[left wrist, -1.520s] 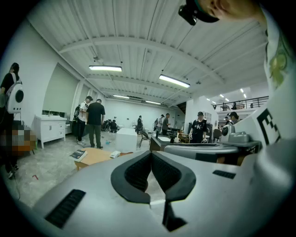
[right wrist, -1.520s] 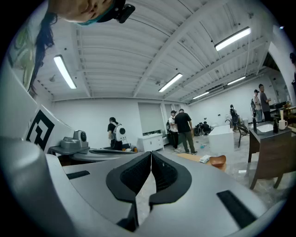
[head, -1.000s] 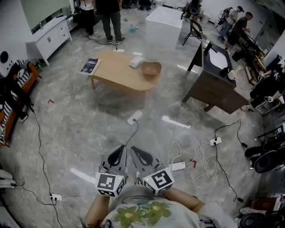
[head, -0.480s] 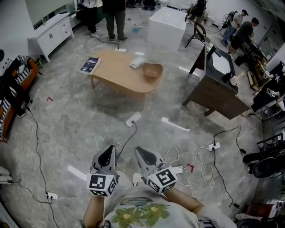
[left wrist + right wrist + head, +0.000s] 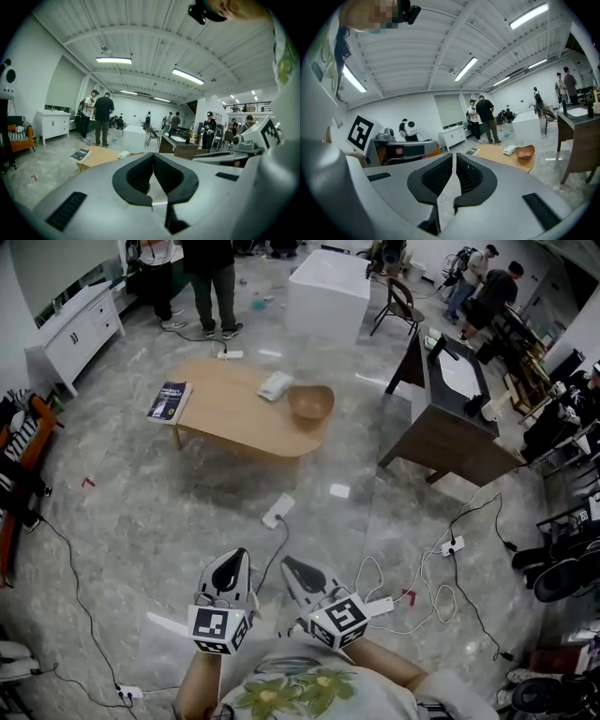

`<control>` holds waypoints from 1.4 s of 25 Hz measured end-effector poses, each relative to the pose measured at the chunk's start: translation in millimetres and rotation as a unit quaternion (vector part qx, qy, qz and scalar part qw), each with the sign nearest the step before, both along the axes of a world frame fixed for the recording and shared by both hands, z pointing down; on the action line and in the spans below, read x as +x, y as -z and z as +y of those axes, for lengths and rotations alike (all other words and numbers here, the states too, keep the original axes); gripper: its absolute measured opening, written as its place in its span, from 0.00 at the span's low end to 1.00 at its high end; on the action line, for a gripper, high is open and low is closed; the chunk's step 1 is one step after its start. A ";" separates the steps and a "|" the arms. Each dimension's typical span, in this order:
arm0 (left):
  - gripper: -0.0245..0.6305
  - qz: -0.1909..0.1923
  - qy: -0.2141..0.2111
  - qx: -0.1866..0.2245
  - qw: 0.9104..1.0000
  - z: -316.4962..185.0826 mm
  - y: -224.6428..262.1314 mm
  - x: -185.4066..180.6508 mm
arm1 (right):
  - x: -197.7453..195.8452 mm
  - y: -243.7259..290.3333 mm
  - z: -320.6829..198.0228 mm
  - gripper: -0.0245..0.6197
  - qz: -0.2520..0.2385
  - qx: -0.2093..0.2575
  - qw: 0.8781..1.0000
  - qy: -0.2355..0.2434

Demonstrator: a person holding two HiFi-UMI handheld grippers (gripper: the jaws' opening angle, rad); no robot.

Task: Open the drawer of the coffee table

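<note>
1. The wooden coffee table [image 5: 234, 413] stands on the floor well ahead of both grippers; its drawer cannot be made out.
2. On its tabletop lie a book [image 5: 169, 400], a white packet [image 5: 275, 384] and a wooden bowl [image 5: 310, 401].
3. A power strip [image 5: 278, 511] lies on the floor between table and grippers.
4. The left gripper [image 5: 237, 555] and right gripper [image 5: 287, 563] are side by side, fingers closed, empty.
</note>
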State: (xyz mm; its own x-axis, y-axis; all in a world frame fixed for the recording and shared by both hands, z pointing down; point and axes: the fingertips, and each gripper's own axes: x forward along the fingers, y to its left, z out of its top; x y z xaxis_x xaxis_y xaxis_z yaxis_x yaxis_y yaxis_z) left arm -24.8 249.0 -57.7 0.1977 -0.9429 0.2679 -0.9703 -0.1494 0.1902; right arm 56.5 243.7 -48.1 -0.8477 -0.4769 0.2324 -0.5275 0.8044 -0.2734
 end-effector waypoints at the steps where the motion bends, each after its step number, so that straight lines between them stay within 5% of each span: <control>1: 0.05 -0.001 -0.005 0.001 1.000 -12.4 1.8 -11.9 | -13.7 -1.5 -9.0 0.07 0.003 -0.002 1.000 0.002; 14: 0.05 0.007 -0.087 -0.028 0.996 -121.2 -19.9 -124.9 | -143.0 -24.9 -109.4 0.07 0.014 -0.043 0.999 -0.021; 21: 0.05 0.040 -0.156 -0.014 0.987 -161.2 -25.0 -124.9 | -146.8 -31.3 -145.4 0.07 0.005 -0.065 0.996 -0.054; 29: 0.05 0.058 -0.194 -0.041 0.978 -184.5 -51.2 -97.9 | -131.9 -44.7 -178.0 0.07 0.013 -0.083 0.994 -0.071; 35: 0.05 0.076 -0.182 -0.057 0.979 -204.1 -59.4 -89.9 | -129.8 -62.0 -197.5 0.07 0.019 -0.102 0.994 -0.044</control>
State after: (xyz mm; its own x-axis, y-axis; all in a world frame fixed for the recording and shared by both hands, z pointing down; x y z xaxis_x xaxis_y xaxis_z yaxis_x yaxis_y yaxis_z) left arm -114.7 44.9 1.7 0.5613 -0.7679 0.3087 -0.8157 -0.4502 0.3633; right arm -73.3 46.2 13.9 -0.7934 -0.4891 0.3624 -0.6066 0.6841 -0.4049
